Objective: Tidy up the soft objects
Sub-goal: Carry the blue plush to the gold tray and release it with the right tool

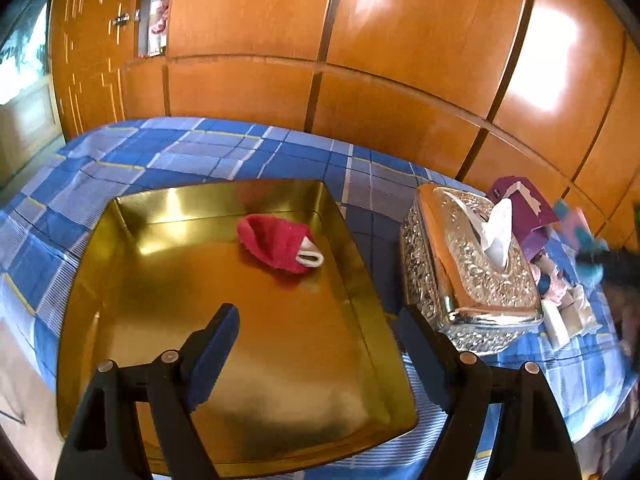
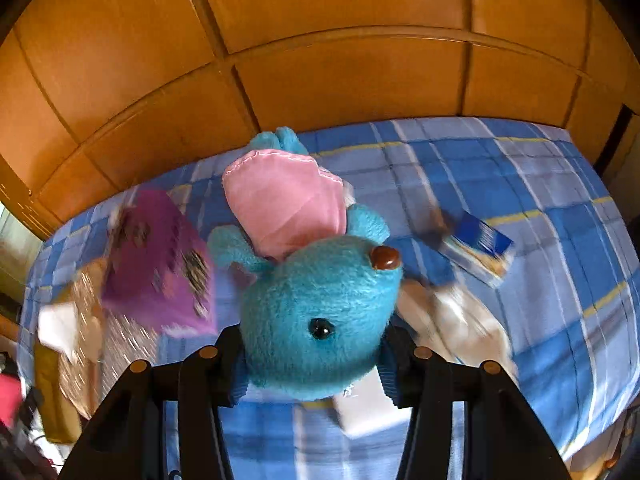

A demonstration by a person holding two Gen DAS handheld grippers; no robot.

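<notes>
My left gripper [image 1: 316, 344] is open and empty, held above the near part of a shallow gold metal tray [image 1: 120, 264]. A red fuzzy sock with a white cuff [image 1: 280, 246] lies in the tray near its far right corner. My right gripper [image 2: 314, 356] is shut on the head of a turquoise plush toy in a pink dress [image 2: 316, 300] and holds it above the blue checked bedspread [image 2: 520, 200]. That toy shows blurred at the right edge of the left wrist view [image 1: 588, 240].
An ornate silver tissue box [image 1: 472, 268] stands right of the tray. A purple box [image 2: 156, 256] lies behind it. A blue and white packet [image 2: 476, 248] and pale small items [image 2: 452, 316] lie on the bedspread. Wooden wardrobe doors [image 1: 400, 40] stand behind.
</notes>
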